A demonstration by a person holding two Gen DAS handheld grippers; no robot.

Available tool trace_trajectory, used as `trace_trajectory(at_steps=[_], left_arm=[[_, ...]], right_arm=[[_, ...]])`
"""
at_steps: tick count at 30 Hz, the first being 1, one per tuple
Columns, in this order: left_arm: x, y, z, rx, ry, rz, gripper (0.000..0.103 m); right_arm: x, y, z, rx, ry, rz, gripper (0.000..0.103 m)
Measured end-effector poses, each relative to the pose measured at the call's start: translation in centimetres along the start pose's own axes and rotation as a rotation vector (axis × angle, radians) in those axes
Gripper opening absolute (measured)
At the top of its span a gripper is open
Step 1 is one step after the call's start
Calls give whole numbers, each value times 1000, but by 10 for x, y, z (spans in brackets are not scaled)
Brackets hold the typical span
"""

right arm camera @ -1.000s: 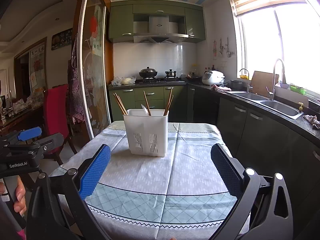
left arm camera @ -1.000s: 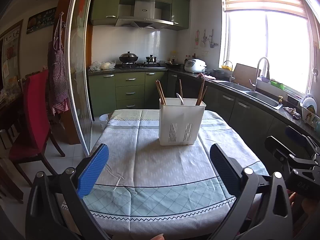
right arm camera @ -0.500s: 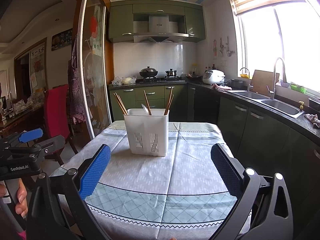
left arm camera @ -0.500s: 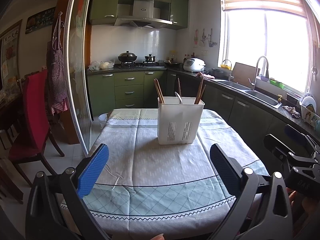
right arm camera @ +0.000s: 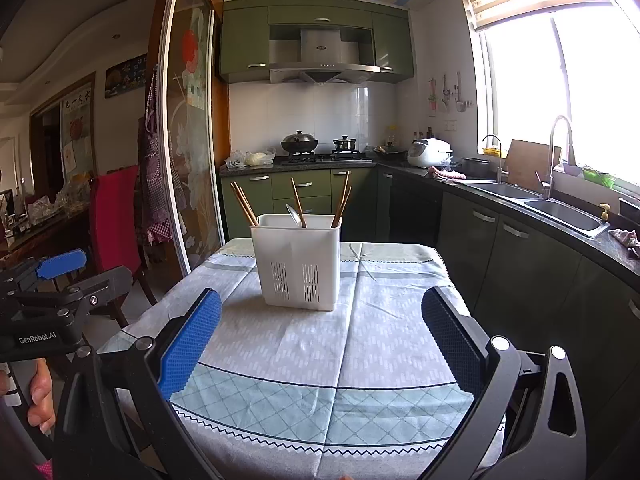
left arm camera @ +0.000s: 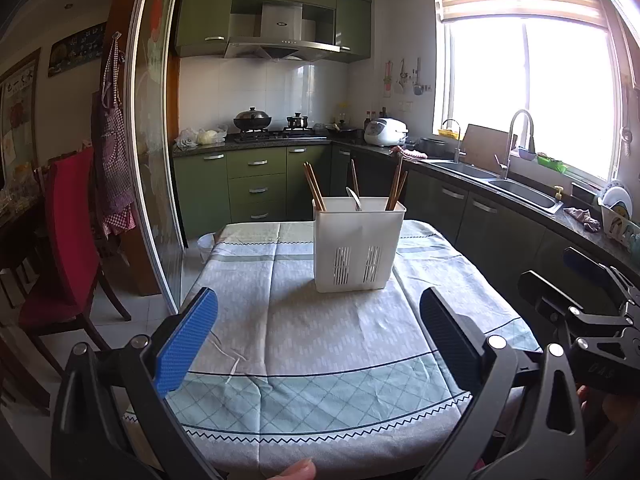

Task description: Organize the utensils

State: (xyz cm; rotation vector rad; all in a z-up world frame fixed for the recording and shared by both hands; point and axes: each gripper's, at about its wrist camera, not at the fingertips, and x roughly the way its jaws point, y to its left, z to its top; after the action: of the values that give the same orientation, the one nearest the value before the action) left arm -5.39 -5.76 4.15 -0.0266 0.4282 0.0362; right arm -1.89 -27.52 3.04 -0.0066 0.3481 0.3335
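Observation:
A white slotted utensil holder (left arm camera: 358, 244) (right arm camera: 298, 260) stands upright in the middle of the table. Several brown chopsticks (left arm camera: 314, 186) (right arm camera: 243, 204) and one metal spoon (left arm camera: 353, 199) (right arm camera: 293, 215) stick out of its top. My left gripper (left arm camera: 316, 332) hovers over the near part of the table, open and empty, well short of the holder. My right gripper (right arm camera: 320, 332) is open and empty too, at about the same distance. Each gripper shows at the edge of the other's view: the right gripper (left arm camera: 580, 292) and the left gripper (right arm camera: 64, 276).
The table wears a grey and pale-green patterned cloth (left arm camera: 320, 340) (right arm camera: 320, 360). A red chair (left arm camera: 68, 236) and a sliding glass door (left arm camera: 156, 160) stand to the left. Green cabinets and a counter with a sink (left arm camera: 520, 192) run along the right.
Both views have drifted only slightly; the holder sits a touch higher in the left wrist view. Both grippers stay open and empty.

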Motion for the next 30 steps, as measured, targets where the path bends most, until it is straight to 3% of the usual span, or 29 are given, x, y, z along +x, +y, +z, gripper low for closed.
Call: trace_trajectory(at_steps=[30], left_arm=[[5, 1, 0, -7, 40, -41, 96]], right_arm=[[8, 0, -8, -12, 16, 8, 99]])
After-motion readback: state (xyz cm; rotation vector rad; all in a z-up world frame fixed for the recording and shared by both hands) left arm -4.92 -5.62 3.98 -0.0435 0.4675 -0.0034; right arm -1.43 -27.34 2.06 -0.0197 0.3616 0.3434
